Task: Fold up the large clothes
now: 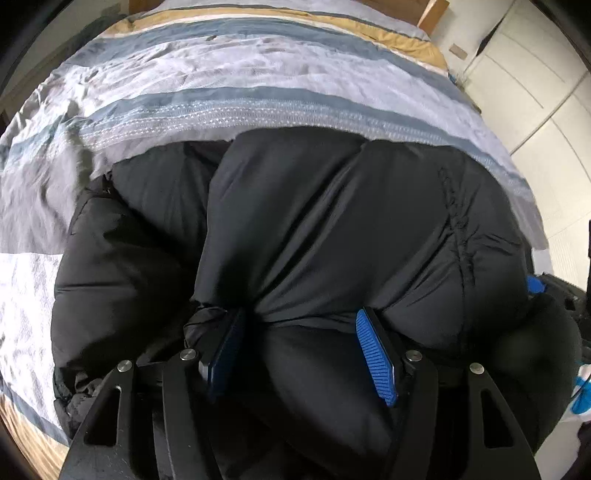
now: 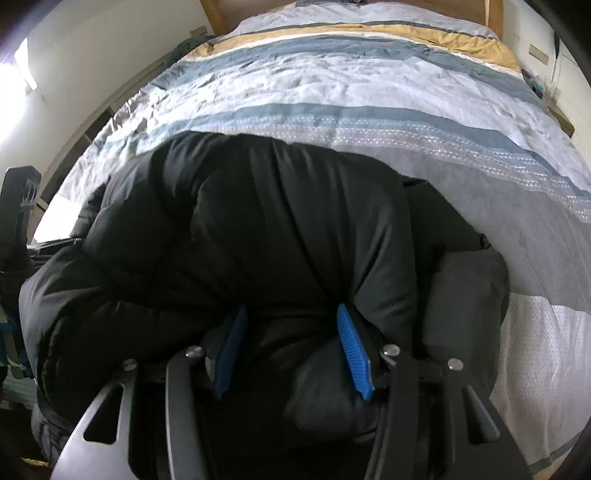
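Observation:
A black puffer jacket (image 1: 314, 221) lies bunched on the striped bed near its foot; it also fills the right wrist view (image 2: 258, 229). My left gripper (image 1: 301, 317) has its blue-padded jaws part open with a thick fold of the jacket between them. My right gripper (image 2: 291, 314) likewise holds a thick puffy fold of the jacket between its blue pads. Both grippers sit at the jacket's near edge. The jacket's sleeves and hem are hidden in the folds.
The bed cover (image 1: 240, 88) has grey, blue, white and tan stripes and stretches far ahead (image 2: 351, 85). A wooden headboard (image 2: 495, 14) stands at the far end. White wardrobe doors (image 1: 524, 85) stand to the right. A dark object (image 2: 18, 206) stands at the left.

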The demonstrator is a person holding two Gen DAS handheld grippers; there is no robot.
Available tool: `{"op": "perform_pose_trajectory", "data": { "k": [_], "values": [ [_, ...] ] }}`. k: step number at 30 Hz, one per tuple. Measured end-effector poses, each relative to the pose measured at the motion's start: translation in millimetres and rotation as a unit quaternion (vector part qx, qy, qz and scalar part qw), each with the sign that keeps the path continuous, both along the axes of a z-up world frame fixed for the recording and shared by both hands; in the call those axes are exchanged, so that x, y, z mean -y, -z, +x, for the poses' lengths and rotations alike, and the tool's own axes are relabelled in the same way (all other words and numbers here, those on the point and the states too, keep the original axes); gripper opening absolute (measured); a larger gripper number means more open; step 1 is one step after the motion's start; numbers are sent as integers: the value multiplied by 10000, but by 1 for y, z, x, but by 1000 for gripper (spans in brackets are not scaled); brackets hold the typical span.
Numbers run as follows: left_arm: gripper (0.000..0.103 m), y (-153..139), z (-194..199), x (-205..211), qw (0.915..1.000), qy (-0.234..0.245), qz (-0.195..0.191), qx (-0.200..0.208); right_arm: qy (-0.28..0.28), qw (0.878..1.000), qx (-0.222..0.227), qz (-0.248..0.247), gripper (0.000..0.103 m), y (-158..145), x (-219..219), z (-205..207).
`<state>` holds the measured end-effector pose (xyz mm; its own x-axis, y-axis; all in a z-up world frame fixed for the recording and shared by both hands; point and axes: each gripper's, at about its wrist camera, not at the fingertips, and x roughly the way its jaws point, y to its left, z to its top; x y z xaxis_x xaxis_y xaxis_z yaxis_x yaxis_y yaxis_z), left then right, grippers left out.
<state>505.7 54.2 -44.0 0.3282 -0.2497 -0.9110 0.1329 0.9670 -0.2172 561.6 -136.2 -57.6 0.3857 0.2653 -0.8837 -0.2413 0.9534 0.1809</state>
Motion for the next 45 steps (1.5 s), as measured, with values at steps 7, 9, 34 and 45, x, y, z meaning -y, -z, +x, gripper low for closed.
{"op": "perform_pose_trajectory", "data": {
  "k": [7, 9, 34, 45],
  "values": [
    [62, -26, -9, -1, 9999, -114, 49, 55, -74, 9999, -27, -110, 49, -21, -2, -10],
    [62, -40, -19, 0, 9997, -160, 22, 192, -190, 9997, 71, -168, 49, -33, -5, -20],
    [70, -10, -83, 22, 9923, -37, 182, 1222, -430, 9953, 838, -217, 53, -8, -18, -75],
    [71, -9, -108, 15, 9842, -269, 145, 1746, -49, 9880, 1521, -280, 54, -7, -21, -103]
  ]
}}
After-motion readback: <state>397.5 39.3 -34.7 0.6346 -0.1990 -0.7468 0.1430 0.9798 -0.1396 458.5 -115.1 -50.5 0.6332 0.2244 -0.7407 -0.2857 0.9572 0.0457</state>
